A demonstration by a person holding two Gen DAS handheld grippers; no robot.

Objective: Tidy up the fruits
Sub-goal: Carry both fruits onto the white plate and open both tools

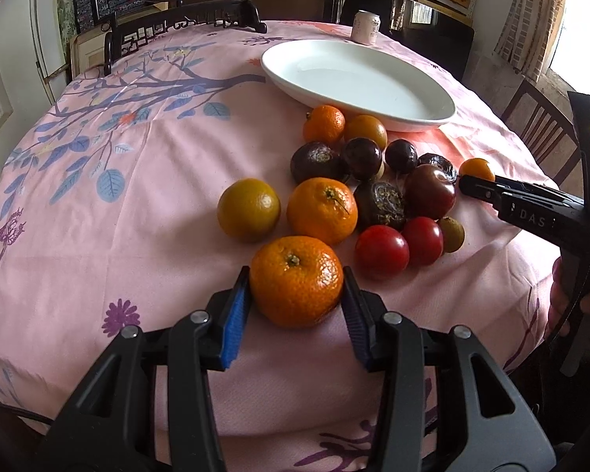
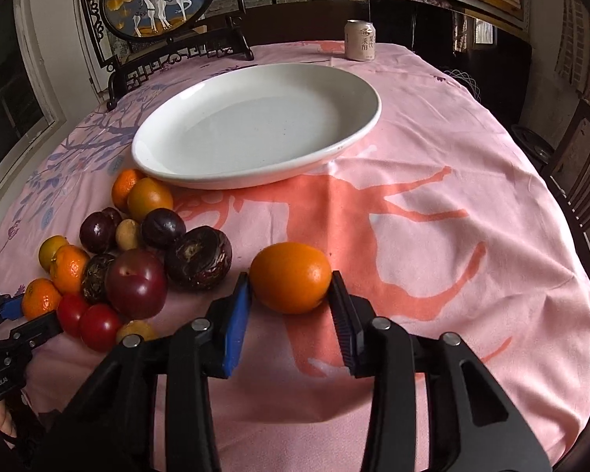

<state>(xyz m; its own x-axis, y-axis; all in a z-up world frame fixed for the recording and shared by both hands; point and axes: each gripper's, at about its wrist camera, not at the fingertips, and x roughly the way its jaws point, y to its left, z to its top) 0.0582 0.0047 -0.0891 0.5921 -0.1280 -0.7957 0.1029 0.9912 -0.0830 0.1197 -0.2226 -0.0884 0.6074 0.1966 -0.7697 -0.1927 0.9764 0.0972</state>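
Observation:
A pile of fruit lies on the pink tablecloth in front of an empty white oval plate (image 1: 358,82), also in the right wrist view (image 2: 255,126). My left gripper (image 1: 297,283) is shut on a mandarin (image 1: 296,280) at the near edge of the pile; it still rests on the cloth. My right gripper (image 2: 291,279) is shut on a smooth orange fruit (image 2: 290,276) that sits apart to the right of the pile, also on the cloth. The right gripper also shows in the left wrist view (image 1: 472,185), and the left in the right wrist view (image 2: 23,314).
The pile holds mandarins (image 1: 321,210), a yellow-green citrus (image 1: 248,210), red tomatoes (image 1: 381,251), dark plums (image 2: 135,283) and dark brown fruits (image 2: 198,257). A drink can (image 2: 360,39) stands at the table's far edge. A framed deer screen (image 2: 157,0) and chairs stand behind the table.

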